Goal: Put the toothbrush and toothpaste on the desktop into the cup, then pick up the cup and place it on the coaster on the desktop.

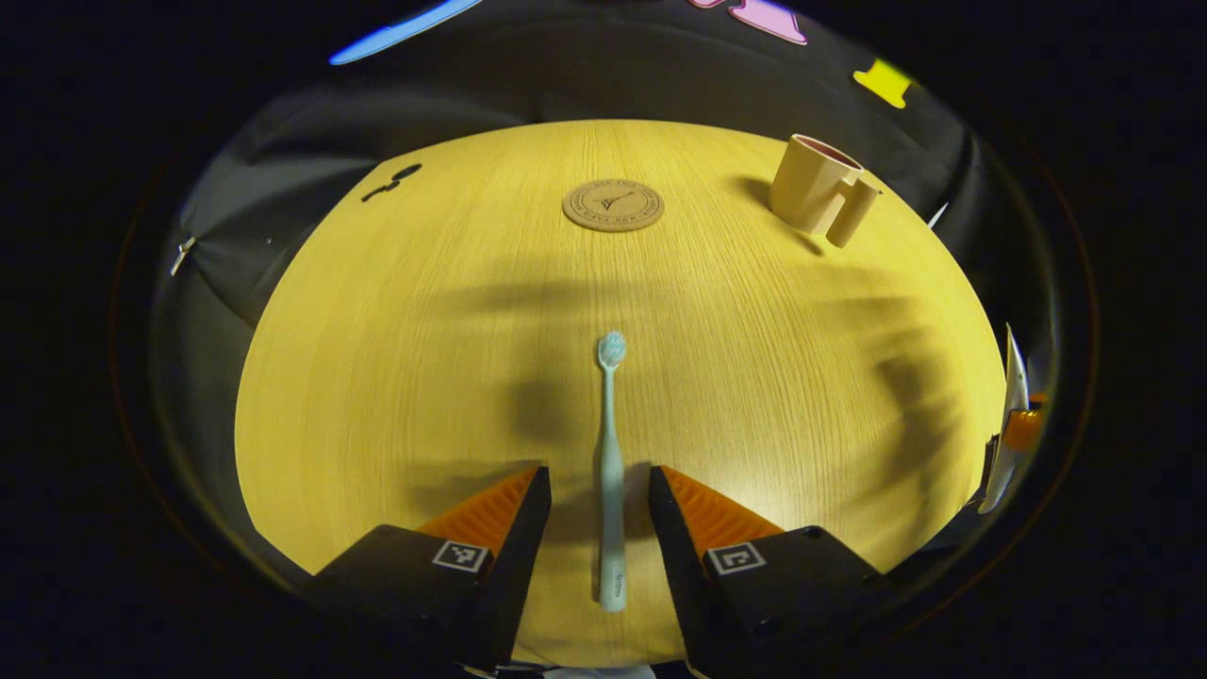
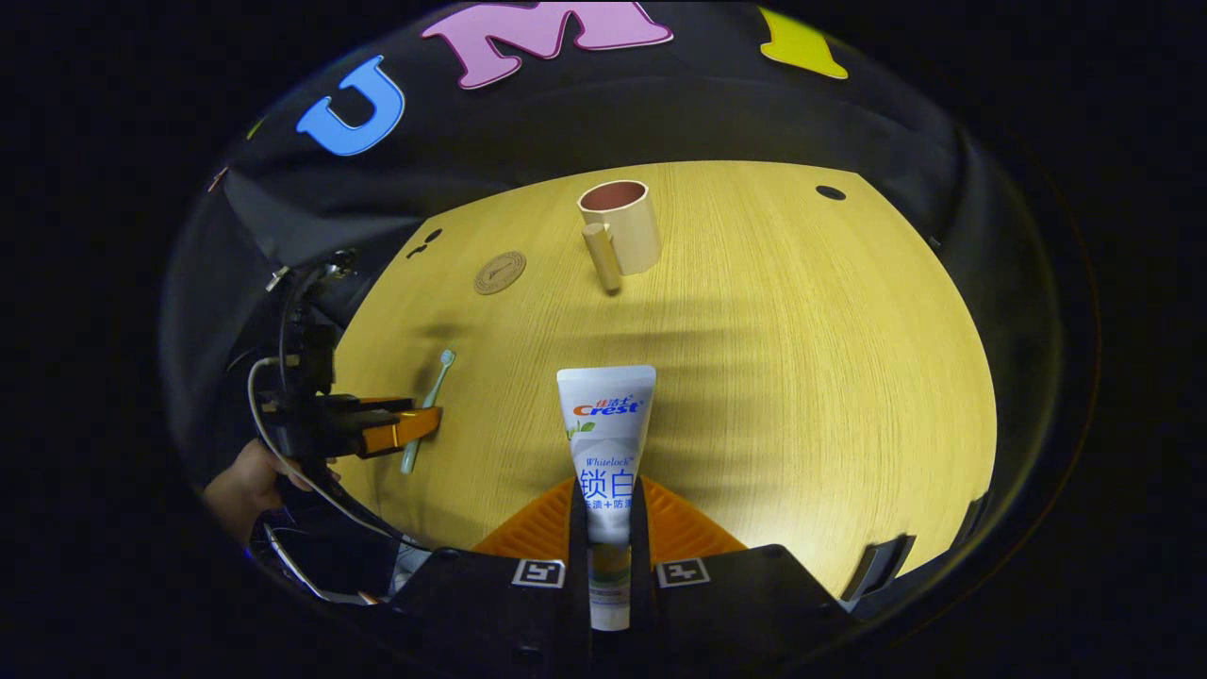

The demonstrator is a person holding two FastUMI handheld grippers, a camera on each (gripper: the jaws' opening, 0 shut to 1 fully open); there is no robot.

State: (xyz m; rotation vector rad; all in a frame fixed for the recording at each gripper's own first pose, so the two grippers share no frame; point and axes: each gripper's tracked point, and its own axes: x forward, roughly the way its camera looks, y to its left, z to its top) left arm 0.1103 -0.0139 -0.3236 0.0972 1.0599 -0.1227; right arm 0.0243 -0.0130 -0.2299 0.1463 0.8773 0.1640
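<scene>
Now toothbrush (image 1: pixel 611 471) between parted left jaws; toothpaste (image 2: pixel 604 453) clamped by right.

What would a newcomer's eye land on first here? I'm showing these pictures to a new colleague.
Probably the toothpaste tube, lying on the wooden desktop with the right gripper shut on its lower end. Next, the toothbrush lying straight between the open fingers of the left gripper. Beyond stand the cup and the round coaster.
</scene>
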